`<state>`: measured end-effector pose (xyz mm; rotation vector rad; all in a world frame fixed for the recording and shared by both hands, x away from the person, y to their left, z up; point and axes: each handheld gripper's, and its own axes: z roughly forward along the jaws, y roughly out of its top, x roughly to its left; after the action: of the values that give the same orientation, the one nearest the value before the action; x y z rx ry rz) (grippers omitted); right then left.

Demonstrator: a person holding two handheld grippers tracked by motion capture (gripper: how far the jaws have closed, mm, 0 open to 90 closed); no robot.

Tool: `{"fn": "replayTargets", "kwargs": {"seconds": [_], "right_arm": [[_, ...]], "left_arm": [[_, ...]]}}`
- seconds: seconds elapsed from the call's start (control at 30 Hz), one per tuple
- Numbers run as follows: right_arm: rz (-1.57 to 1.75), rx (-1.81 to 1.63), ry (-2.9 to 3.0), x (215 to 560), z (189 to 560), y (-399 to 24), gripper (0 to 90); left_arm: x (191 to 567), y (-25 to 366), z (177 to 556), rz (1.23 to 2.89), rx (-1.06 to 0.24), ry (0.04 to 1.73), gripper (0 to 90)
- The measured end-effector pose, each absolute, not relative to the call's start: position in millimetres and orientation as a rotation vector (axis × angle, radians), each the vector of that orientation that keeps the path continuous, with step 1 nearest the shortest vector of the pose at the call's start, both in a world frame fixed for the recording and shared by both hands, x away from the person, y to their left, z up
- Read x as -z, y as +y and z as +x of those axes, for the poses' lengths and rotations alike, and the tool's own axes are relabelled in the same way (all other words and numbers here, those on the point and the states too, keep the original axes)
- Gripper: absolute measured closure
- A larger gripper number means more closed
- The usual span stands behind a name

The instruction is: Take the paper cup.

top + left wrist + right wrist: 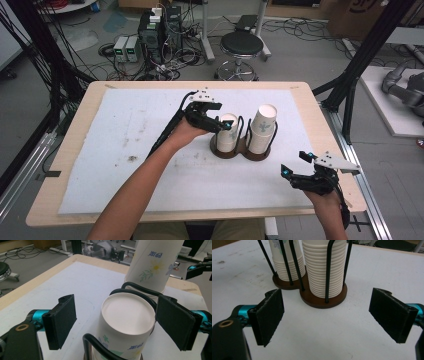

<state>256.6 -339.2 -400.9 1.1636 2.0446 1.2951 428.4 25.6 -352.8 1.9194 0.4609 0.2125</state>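
The left hand-held gripper [115, 322], jaws apart, straddles the upright inverted white paper cup stack [126, 327] at its twelve o'clock, nearer than the open-jawed right hand-held gripper [295, 165].

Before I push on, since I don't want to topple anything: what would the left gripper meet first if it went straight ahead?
The left gripper, open, already straddles the top of the shorter cup stack. Going on, it would likely meet that stack first, then the taller stack behind it; depth is hard to judge.

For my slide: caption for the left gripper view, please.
Open left tool straddles top cup of the shorter stack.
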Motion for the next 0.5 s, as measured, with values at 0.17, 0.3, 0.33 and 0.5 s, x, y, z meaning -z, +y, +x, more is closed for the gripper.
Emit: {"fn": "replayTargets", "kwargs": {"seconds": [0.17, 0.3, 0.33, 0.5], "right_arm": [[1.161, -1.296, 2.048, 401.1, 256.8, -338.5, 13.1], [1.166, -1.295, 2.048, 401.1, 256.7, -338.1, 13.1], [1.163, -1.294, 2.048, 401.3, 257.0, -338.2, 13.1], [1.164, -1.297, 2.05, 401.7, 256.9, -338.2, 13.1]], "left_arm": [[352.6, 25.6, 428.4, 1.92, -0.213, 0.46, 17.2], [354.3, 22.9, 427.4, 1.929, -0.183, 0.444, 17.2], [356.8, 20.0, 427.7, 1.95, -0.186, 0.441, 17.2], [360.6, 16.6, 429.4, 1.963, -0.186, 0.449, 18.1]]}}
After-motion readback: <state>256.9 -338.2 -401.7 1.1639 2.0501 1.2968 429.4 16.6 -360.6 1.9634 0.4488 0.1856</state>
